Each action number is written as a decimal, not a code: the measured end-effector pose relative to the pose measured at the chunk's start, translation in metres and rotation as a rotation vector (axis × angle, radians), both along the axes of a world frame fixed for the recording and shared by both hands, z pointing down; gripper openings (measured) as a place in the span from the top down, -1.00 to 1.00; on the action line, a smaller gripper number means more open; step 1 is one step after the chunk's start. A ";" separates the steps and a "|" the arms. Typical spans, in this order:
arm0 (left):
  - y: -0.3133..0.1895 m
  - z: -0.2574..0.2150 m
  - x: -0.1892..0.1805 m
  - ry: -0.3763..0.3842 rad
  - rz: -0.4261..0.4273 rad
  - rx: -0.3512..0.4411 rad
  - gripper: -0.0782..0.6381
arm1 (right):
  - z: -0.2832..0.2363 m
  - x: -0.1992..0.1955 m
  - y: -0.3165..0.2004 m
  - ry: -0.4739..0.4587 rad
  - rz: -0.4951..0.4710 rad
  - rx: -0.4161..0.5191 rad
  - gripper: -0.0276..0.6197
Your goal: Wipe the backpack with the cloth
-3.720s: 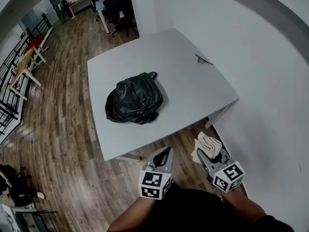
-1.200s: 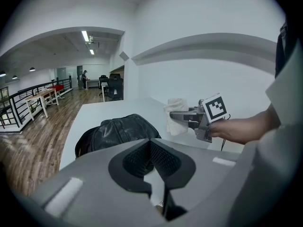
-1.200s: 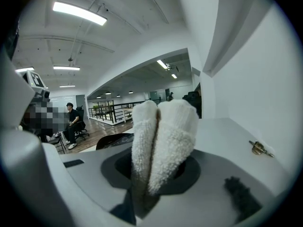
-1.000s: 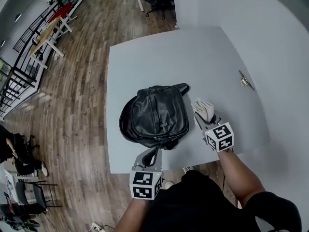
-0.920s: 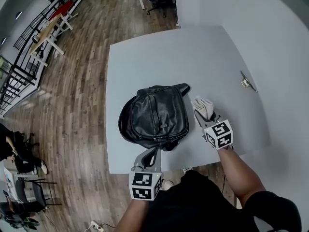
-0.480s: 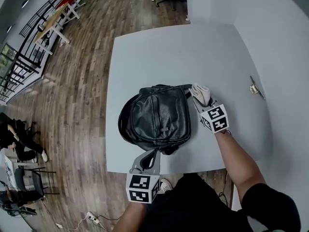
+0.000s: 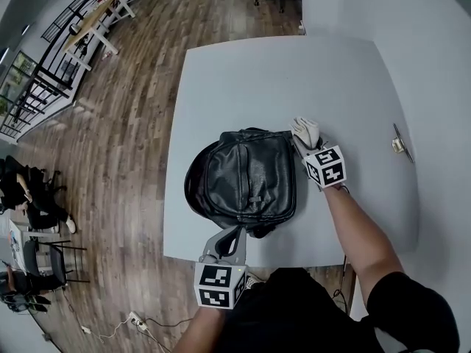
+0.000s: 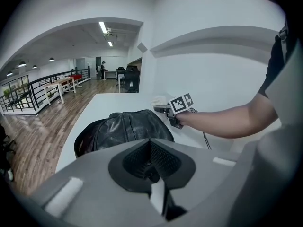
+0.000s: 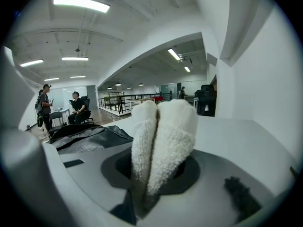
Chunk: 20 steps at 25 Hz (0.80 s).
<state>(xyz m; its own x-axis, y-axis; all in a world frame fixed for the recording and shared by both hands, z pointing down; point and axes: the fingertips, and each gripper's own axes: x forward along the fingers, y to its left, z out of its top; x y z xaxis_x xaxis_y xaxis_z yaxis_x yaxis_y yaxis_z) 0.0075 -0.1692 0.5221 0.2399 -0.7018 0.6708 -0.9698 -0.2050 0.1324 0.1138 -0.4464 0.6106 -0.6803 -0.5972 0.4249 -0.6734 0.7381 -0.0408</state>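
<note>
A black leather backpack lies flat on the grey table. My right gripper is shut on a folded white cloth, which sits at the backpack's top right corner, touching or nearly touching it. In the right gripper view the cloth stands up between the jaws, with the backpack low on the left. My left gripper hangs at the table's front edge, just short of the backpack, shut with nothing in it. In the left gripper view the backpack lies ahead.
A small metal clip lies on the table near its right edge. A white wall runs along the right. Wooden floor lies to the left of the table, with desks and chairs farther off. Two people are far away.
The right gripper has carried the cloth forward and left, from beside the backpack's right side to its top right corner. The left gripper has stayed at the table's front edge.
</note>
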 end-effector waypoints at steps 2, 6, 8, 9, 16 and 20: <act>0.000 0.001 0.001 -0.005 -0.004 -0.002 0.76 | 0.000 -0.001 -0.002 -0.008 -0.003 -0.008 0.64; -0.003 0.003 0.002 -0.019 -0.003 0.000 0.76 | 0.000 -0.005 -0.003 -0.012 -0.034 -0.012 0.64; -0.002 0.004 0.003 -0.020 -0.008 0.001 0.76 | 0.000 -0.007 0.000 -0.014 -0.052 -0.013 0.64; -0.002 0.004 0.004 -0.016 -0.017 0.002 0.76 | 0.001 -0.008 0.002 -0.016 -0.058 -0.014 0.64; -0.003 0.009 -0.005 -0.005 -0.056 0.008 0.76 | 0.008 -0.008 0.017 -0.014 -0.087 -0.023 0.64; -0.006 0.007 -0.007 -0.002 -0.052 0.019 0.76 | 0.006 -0.004 0.027 -0.020 -0.083 -0.027 0.64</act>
<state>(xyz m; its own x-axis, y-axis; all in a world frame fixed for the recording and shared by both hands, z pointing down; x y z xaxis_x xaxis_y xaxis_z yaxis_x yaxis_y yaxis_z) 0.0004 -0.1749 0.5288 0.2016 -0.7260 0.6574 -0.9794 -0.1566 0.1274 0.1100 -0.4196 0.6167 -0.7354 -0.5270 0.4259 -0.6091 0.7896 -0.0748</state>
